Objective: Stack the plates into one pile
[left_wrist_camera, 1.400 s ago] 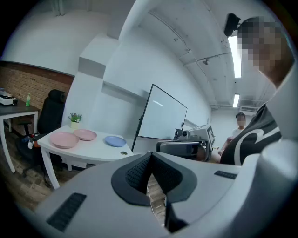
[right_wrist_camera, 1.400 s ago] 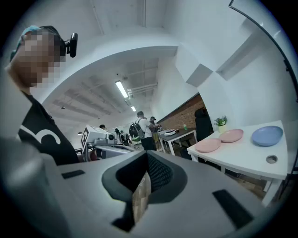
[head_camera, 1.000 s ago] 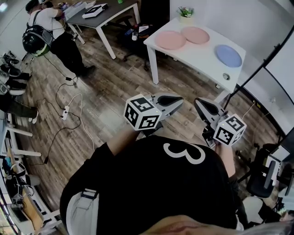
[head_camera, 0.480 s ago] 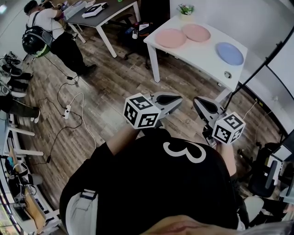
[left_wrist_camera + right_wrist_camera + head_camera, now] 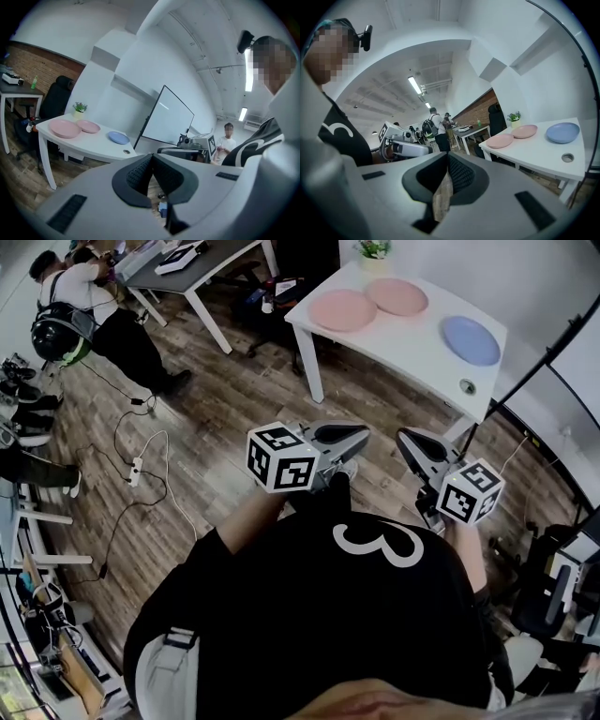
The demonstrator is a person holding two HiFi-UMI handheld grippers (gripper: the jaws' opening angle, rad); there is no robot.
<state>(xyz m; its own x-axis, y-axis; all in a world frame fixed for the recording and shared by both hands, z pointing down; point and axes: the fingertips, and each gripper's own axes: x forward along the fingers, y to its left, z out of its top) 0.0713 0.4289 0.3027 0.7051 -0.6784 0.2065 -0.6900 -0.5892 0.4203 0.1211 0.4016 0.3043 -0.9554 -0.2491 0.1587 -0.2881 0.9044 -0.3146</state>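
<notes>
A white table [image 5: 412, 351] stands at the top of the head view, right of centre, on a wooden floor [image 5: 234, 399]. Three plates lie on it, and none is stacked on another. The left pink plate [image 5: 342, 309] and the right pink plate [image 5: 397, 296] sit just beside each other near the table's upper left end. Whether their rims touch is hard to tell from this height. The blue plate [image 5: 470, 339] lies apart from them, toward the table's right end. A small potted plant [image 5: 375, 248] stands at the table's top edge, just above the pink pair. A round cable hole [image 5: 467, 385] shows near the lower right corner of the tabletop.

Both tools hang in the middle of the frame, in front of the person's black shirt [image 5: 328, 615]. They are well apart from the table and point up toward it. The left tool [image 5: 364, 434] has its jaws pressed together, and its own view shows the ribbed pads meeting with nothing between them. The right tool [image 5: 405, 439] is likewise closed tight and empty.

At the upper left another person [image 5: 94, 315] with a backpack stands beside a grey table [image 5: 202, 268]. A cable with a power strip [image 5: 133, 468] trails over the floor at the left.
</notes>
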